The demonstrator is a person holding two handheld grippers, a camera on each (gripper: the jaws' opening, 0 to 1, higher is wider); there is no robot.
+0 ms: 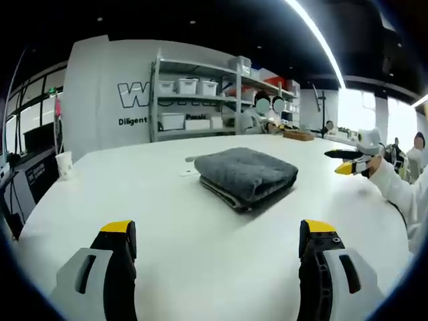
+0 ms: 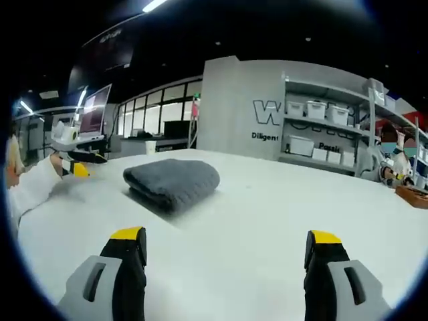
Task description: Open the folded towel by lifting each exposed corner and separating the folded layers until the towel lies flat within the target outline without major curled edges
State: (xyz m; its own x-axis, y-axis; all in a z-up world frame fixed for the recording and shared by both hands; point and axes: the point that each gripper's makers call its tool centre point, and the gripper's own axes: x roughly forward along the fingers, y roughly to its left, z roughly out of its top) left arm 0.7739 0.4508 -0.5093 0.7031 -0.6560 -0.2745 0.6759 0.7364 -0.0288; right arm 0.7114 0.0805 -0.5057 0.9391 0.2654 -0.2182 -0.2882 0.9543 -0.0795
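We log: grey towel [image 1: 246,176], folded in a thick stack, on the white worktop [image 1: 167,221], untouched; our left gripper [image 1: 217,237] and right gripper [image 2: 227,251] both spread wide, holding nothing, well short of it

- The towel [image 1: 246,176] is thick grey cloth with a soft, nubbly, matt pile; its folded edges show stacked fabric layers.
- The counter [image 1: 200,261] is smooth and white with a faint satin sheen, catching soft shadow under the towel.
- The left claw [image 1: 219,249] looks like moulded plastic: matt grey bodies, black inner faces, yellow tips.
- The right claw [image 2: 227,256] has the same matt grey, black and yellow plastic look.
- The shelving [image 1: 200,100] appears to be grey painted metal, holding white plastic-looking bins [image 1: 187,85].
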